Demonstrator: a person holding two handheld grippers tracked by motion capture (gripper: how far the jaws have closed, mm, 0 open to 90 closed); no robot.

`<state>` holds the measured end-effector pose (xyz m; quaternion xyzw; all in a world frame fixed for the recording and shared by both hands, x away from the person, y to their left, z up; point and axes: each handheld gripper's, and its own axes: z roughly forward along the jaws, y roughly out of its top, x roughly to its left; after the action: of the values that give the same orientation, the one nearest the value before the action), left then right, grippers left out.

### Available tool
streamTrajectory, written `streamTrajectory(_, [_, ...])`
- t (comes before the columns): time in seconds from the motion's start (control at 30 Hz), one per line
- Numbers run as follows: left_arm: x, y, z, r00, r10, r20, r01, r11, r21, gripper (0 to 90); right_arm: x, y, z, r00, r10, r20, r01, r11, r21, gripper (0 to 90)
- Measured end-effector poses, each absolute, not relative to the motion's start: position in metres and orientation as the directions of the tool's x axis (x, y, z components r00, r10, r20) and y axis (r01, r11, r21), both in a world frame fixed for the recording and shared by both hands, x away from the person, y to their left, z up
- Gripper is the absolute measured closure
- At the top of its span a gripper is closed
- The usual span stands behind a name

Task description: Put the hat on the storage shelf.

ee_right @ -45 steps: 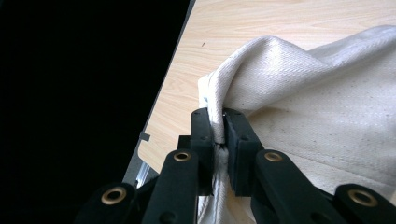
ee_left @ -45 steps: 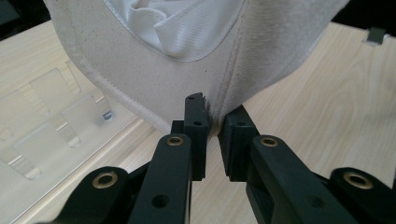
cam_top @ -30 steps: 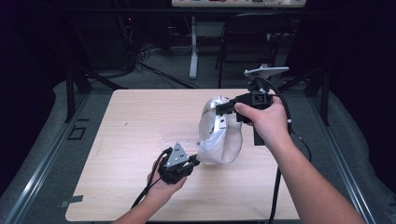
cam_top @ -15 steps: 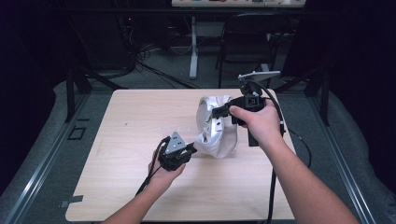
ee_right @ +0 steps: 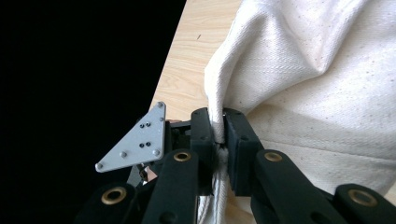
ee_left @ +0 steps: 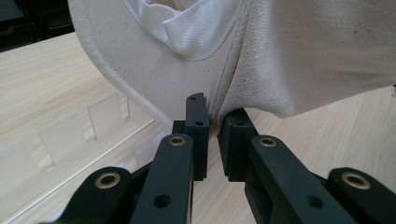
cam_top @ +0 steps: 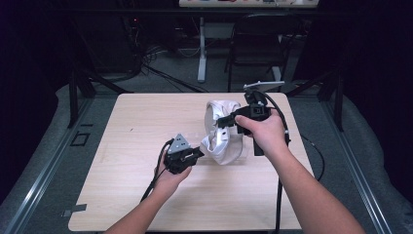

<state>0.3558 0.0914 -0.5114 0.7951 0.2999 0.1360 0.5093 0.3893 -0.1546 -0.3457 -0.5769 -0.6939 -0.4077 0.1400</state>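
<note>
One white cloth bag (cam_top: 223, 134) and two grippers are on show. The right gripper (cam_top: 225, 120) is held level above the bench's right half, its jaws clamped on the bag's upper fabric; the left gripper (cam_top: 197, 153), low near the bench's middle, pinches the bag's lower edge. Compared with a second ago, both hands and the hanging bag sit lower and further left.
</note>
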Motion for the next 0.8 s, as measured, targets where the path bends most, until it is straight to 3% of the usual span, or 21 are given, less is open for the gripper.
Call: streamTrajectory(0.8, [0.361, 0.093, -0.535, 0.719, 0.680, -0.145, 0.491, -0.349, 0.798, 85.1, 0.398, -0.144, -0.371, -0.278, 0.716, 0.641, 0.921, 0.008, 0.390, 82.8])
